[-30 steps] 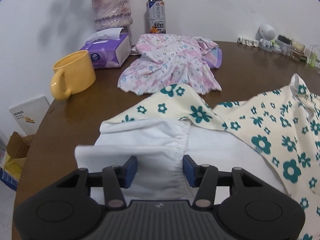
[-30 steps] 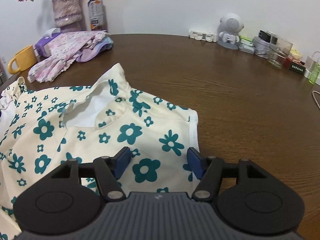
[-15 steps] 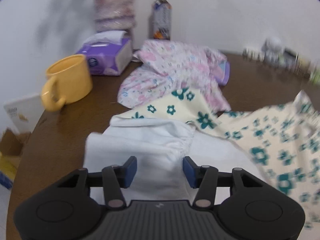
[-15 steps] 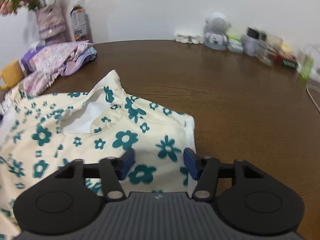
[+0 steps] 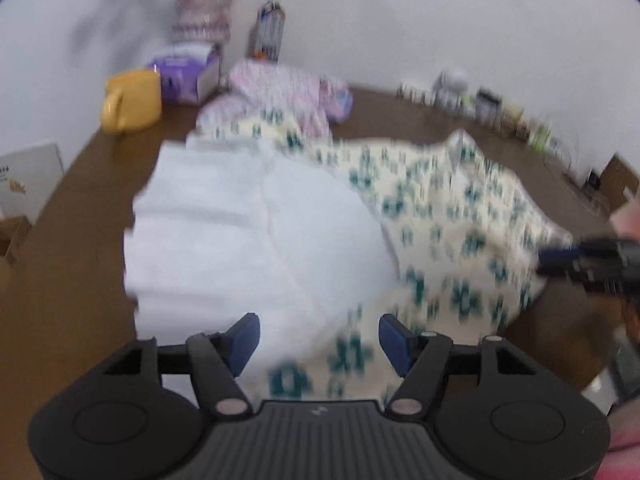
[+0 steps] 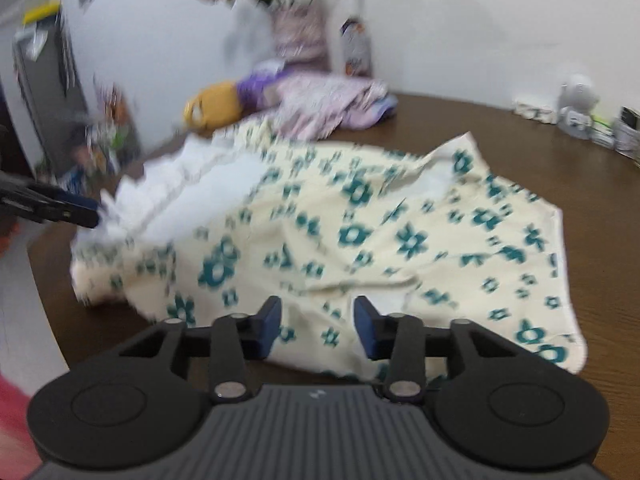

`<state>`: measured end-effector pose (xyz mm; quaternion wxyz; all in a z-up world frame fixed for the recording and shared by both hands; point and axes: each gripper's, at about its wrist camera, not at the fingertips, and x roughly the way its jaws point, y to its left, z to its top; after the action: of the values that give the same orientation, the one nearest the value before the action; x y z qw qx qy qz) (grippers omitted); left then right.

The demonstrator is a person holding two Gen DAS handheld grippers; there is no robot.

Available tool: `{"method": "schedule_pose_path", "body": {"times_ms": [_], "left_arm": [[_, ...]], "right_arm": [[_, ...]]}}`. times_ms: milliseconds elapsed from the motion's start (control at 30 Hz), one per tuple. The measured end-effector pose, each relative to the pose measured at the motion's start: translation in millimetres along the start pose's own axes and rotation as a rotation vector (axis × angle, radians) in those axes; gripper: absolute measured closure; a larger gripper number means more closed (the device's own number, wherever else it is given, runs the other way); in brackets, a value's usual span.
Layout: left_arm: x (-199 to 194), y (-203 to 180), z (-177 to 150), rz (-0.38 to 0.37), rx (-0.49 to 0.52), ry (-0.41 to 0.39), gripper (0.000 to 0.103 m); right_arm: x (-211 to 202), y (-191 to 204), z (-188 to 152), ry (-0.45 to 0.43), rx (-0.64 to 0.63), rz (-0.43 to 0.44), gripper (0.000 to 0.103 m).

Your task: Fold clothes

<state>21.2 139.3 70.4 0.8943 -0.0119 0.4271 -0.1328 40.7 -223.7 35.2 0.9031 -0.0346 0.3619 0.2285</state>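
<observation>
A cream garment with teal flowers (image 5: 452, 216) (image 6: 360, 232) lies spread and rumpled on the brown round table (image 6: 592, 176), its white lining (image 5: 248, 236) turned up on the left side. My left gripper (image 5: 320, 340) is open above the garment's near edge, with cloth beneath the gap. It also shows as a dark left gripper (image 6: 68, 208) at the white edge. My right gripper (image 6: 318, 320) is open with a narrower gap over the garment's near hem. From the left wrist, the right gripper (image 5: 568, 258) sits at the garment's right edge. Both views are blurred.
At the back left stand a yellow mug (image 5: 132, 100), a purple tissue box (image 5: 188, 76), a flower vase (image 5: 204, 12) and a bottle (image 5: 270, 32). A pink floral clothes pile (image 5: 288, 88) lies beside them. Small items (image 6: 580, 116) line the back right. A person's red sleeve (image 5: 624, 456) shows.
Both grippers have pulled back and swung apart, so each now sees the whole garment and the other gripper. The left gap has widened; the right gap has narrowed. The garment looks more rumpled.
</observation>
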Motion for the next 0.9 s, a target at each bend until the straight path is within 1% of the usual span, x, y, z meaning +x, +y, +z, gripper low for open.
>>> {"method": "schedule_pose_path", "body": {"times_ms": [33, 67, 200, 300, 367, 400, 433, 467, 500, 533, 567, 700, 800, 900], "left_arm": [[1, -2, -7, 0.010, 0.003, 0.016, 0.039], [2, -2, -12, 0.025, 0.004, 0.029, 0.039], [0, 2, -27, 0.077, 0.006, 0.033, 0.039], [1, 3, -29, 0.093, 0.011, 0.038, 0.039], [1, 2, -30, 0.107, 0.027, 0.039, 0.039], [0, -1, -32, 0.118, 0.052, 0.038, 0.043], [0, -3, -33, 0.117, 0.075, 0.035, 0.057], [-1, -5, -33, 0.107, 0.098, 0.030, 0.069], [-2, -6, -34, 0.097, 0.121, 0.025, 0.102], [-3, -7, -33, 0.094, 0.135, 0.022, 0.103], [-4, -6, -32, 0.098, 0.143, 0.021, 0.103], [-3, -1, -22, 0.134, 0.189, 0.031, 0.103], [-1, 3, -15, 0.163, 0.225, 0.040, 0.103], [0, 6, -8, 0.191, 0.262, 0.049, 0.103]], "right_arm": [[6, 2, -1, 0.016, -0.011, -0.013, 0.070], [10, 3, -1, 0.026, -0.023, -0.024, 0.071], [16, -5, 0, 0.068, -0.053, -0.082, 0.071], [18, -18, -2, 0.111, -0.027, -0.071, 0.071], [16, -19, -4, 0.121, -0.037, -0.066, 0.071], [15, -20, -5, 0.126, -0.044, -0.067, 0.071], [14, -20, -6, 0.129, -0.052, -0.068, 0.071], [13, -19, -7, 0.129, -0.061, -0.071, 0.073], [13, -17, -7, 0.129, -0.073, -0.072, 0.075], [12, -16, -8, 0.131, -0.084, -0.072, 0.088], [11, -15, -7, 0.135, -0.091, -0.072, 0.097], [-4, -23, 1, 0.141, -0.084, -0.032, 0.098], [-23, -30, 7, 0.141, -0.060, 0.030, 0.098], [-31, -29, 4, 0.178, -0.049, 0.104, 0.098]]}}
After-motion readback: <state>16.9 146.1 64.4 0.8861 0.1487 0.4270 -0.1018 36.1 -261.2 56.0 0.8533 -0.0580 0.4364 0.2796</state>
